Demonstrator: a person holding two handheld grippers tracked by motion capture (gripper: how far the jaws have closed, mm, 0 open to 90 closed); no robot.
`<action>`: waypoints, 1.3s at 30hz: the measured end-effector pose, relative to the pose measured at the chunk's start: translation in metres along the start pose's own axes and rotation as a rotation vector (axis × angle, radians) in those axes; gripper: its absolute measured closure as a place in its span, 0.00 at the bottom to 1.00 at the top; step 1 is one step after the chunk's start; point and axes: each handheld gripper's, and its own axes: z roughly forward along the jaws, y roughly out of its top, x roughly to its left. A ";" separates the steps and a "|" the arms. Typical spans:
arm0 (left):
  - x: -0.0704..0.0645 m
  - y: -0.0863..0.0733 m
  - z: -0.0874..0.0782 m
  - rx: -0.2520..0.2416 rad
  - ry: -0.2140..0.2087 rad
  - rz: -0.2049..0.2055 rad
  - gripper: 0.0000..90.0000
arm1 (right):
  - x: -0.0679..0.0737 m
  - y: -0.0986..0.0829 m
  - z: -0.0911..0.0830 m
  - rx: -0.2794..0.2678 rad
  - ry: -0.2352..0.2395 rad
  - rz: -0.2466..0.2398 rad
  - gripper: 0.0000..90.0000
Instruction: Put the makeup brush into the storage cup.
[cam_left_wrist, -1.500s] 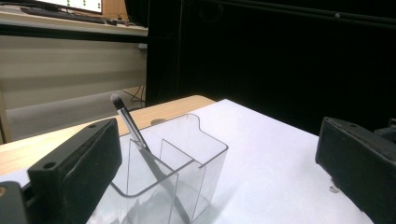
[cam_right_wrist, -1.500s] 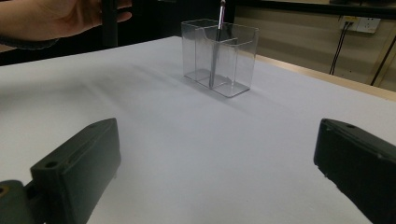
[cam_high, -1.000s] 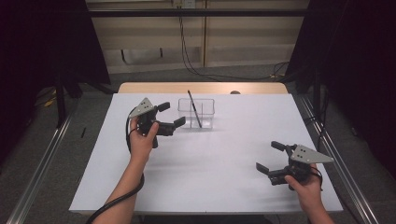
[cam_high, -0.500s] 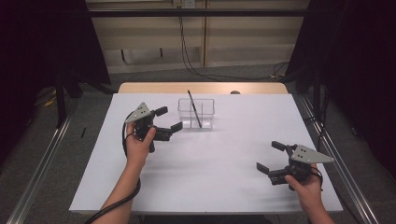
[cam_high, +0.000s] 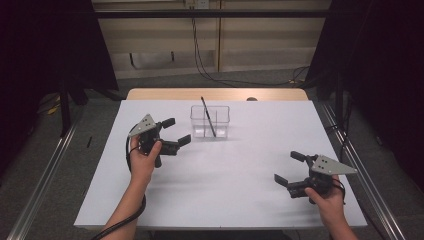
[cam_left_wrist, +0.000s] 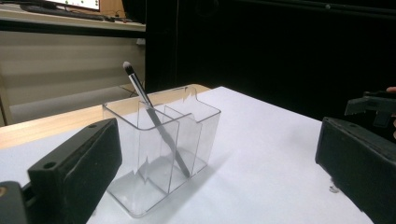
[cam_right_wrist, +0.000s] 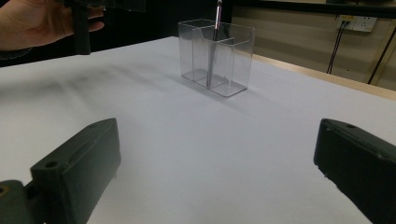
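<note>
**Left gripper near the brush holder**

Status: The left gripper (cam_high: 172, 132) hangs above the counter (cam_high: 235, 180) with its jaws spread wide and nothing between them. The clear holder (cam_left_wrist: 161, 154) stands just ahead of those jaws, apart from them. A brush (cam_left_wrist: 156, 121) leans inside the holder, bristles up, its tip in one of the inner compartments and its handle resting across a divider. The right gripper (cam_high: 291, 168) is also spread wide and empty, low over the counter and well apart from the holder, which lies far ahead of it.

Step in hand, as judged: reaching for the brush with the left gripper.

Procedure:
1. Raise the left gripper until its jaws are level with the upper part of the handle, above the holder's rim.
2. Turn the jaws to straddle the slanted handle, one on each side.
3. Close on the handle below the bristles, not on the tuft.
4. Draw the brush out along its own lean.

Caution: The holder looks light; a sideways pull could tip it. The right gripper may steady it.
</note>
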 end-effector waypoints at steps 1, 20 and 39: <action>0.000 -0.001 -0.001 -0.004 0.001 -0.003 0.00 | 0.000 0.000 0.000 0.000 0.000 -0.001 0.00; -0.003 -0.005 -0.015 0.006 -0.009 0.014 0.00 | -0.001 0.000 -0.001 -0.001 -0.001 0.001 0.00; -0.006 -0.009 -0.034 0.012 -0.007 0.021 0.00 | -0.001 0.001 -0.002 -0.002 -0.009 0.000 0.00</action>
